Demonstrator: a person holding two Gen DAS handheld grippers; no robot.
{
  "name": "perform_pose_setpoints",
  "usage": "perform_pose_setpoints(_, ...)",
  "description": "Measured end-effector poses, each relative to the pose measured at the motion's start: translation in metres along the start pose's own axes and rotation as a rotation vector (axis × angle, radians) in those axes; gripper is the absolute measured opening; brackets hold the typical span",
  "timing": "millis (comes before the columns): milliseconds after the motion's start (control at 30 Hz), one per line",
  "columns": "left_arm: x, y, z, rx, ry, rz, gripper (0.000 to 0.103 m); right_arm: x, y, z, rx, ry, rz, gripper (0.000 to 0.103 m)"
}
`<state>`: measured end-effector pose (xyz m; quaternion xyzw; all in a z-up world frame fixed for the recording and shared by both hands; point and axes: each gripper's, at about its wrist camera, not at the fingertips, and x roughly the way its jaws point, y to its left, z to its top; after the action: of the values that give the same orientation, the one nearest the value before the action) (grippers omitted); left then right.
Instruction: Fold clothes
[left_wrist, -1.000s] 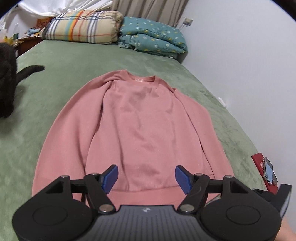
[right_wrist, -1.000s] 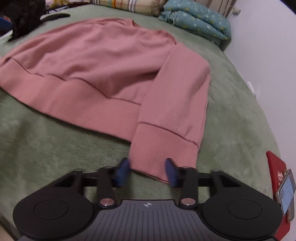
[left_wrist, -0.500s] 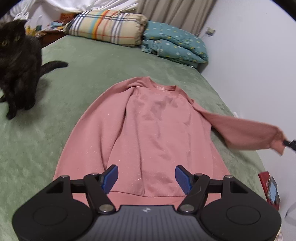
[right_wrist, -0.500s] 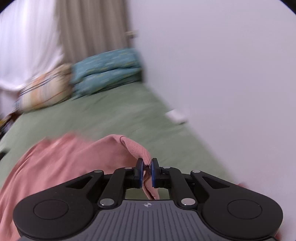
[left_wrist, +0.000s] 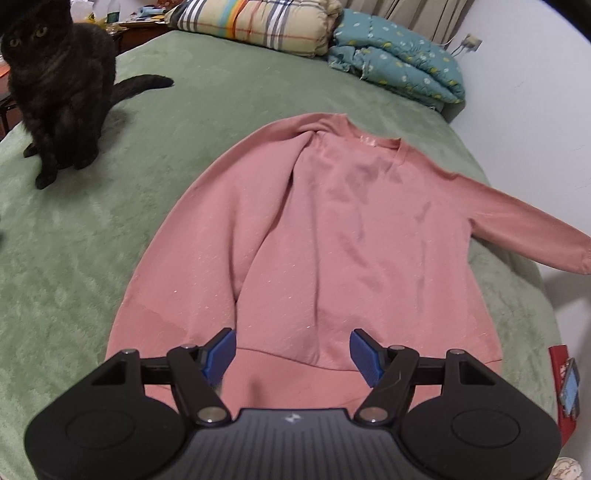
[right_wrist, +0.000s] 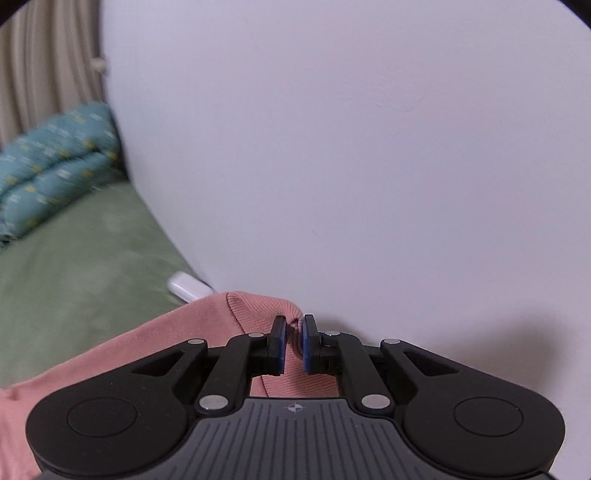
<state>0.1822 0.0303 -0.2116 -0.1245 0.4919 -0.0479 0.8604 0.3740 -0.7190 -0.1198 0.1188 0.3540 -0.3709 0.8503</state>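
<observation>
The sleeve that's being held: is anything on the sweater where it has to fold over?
Nothing visible. The right gripper is shut on the sleeve cuff, stretched out toward the wall. The sweater body is bare. The left gripper hangs open over the hem. The cat sits apart on the blanket.

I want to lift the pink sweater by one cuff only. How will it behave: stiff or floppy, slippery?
Likely floppy: the sleeve stretches out from the sweater toward the right gripper, while the body lies wrinkled on the bed. Probably not slippery: the ribbed cuff bunches between the shut pads. It looks light, though the body would trail.
</observation>
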Motion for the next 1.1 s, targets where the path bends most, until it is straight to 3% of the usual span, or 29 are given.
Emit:
perform_pose_setpoints(167, 0.005, 0.003, -0.005, 0.003, 0.032, 0.022, 0.067, 0.043, -0.001, -0.009, 0.063, 0.077, -0.023, 0.010)
perform_pose_setpoints(300, 0.005, 0.004, -0.007, 0.001, 0.036, 0.025, 0.067, 0.048, 0.008, -0.016, -0.008, 0.044, -0.028, 0.044)
perform_pose_setpoints(400, 0.004, 0.008, -0.005, -0.012, 0.008, -0.006, 0.067, 0.030, 0.017, -0.019, -0.091, -0.038, -0.006, 0.044)
perform_pose_setpoints(467, 0.002, 0.011, -0.005, -0.034, -0.008, -0.043, 0.068, 0.009, 0.018, -0.031, -0.114, -0.062, 0.144, 0.044)
perform_pose_setpoints(500, 0.002, 0.014, -0.005, -0.060, -0.016, -0.077, 0.067, -0.004, 0.018, -0.042, -0.122, -0.051, 0.266, 0.044)
perform_pose_setpoints(533, 0.001, 0.018, -0.005, -0.088, -0.023, -0.111, 0.068, -0.022, 0.020, -0.067, -0.132, -0.002, 0.468, 0.044)
perform_pose_setpoints(600, 0.002, 0.022, -0.005, -0.120, -0.027, -0.141, 0.067, -0.045, 0.028, -0.119, -0.153, 0.142, 0.741, 0.044)
perform_pose_setpoints(700, -0.002, 0.025, -0.010, -0.141, -0.038, -0.170, 0.068, -0.072, 0.046, -0.212, -0.220, 0.343, 0.911, 0.038)
perform_pose_setpoints(800, -0.010, 0.025, -0.015, -0.130, -0.042, -0.186, 0.068, -0.112, 0.058, -0.294, -0.367, 0.375, 0.937, 0.038)
perform_pose_setpoints(900, -0.025, 0.030, -0.026, -0.117, -0.047, -0.188, 0.068, -0.131, 0.065, -0.335, -0.440, 0.339, 0.929, 0.043)
perform_pose_setpoints(967, -0.037, 0.037, -0.035, -0.125, -0.052, -0.189, 0.068, -0.137, 0.071, -0.357, -0.419, 0.331, 0.959, 0.043)
perform_pose_setpoints(1000, -0.044, 0.041, -0.039, -0.132, -0.058, -0.187, 0.068, -0.138, 0.073, -0.357, -0.399, 0.329, 0.964, 0.030)
perform_pose_setpoints(1033, -0.046, 0.042, -0.040, -0.135, -0.060, -0.184, 0.068, -0.141, 0.077, -0.357, -0.391, 0.316, 0.937, 0.010)
perform_pose_setpoints(1100, -0.059, 0.047, -0.046, -0.133, -0.074, -0.166, 0.068, -0.147, 0.072, -0.344, -0.314, 0.310, 0.895, 0.007)
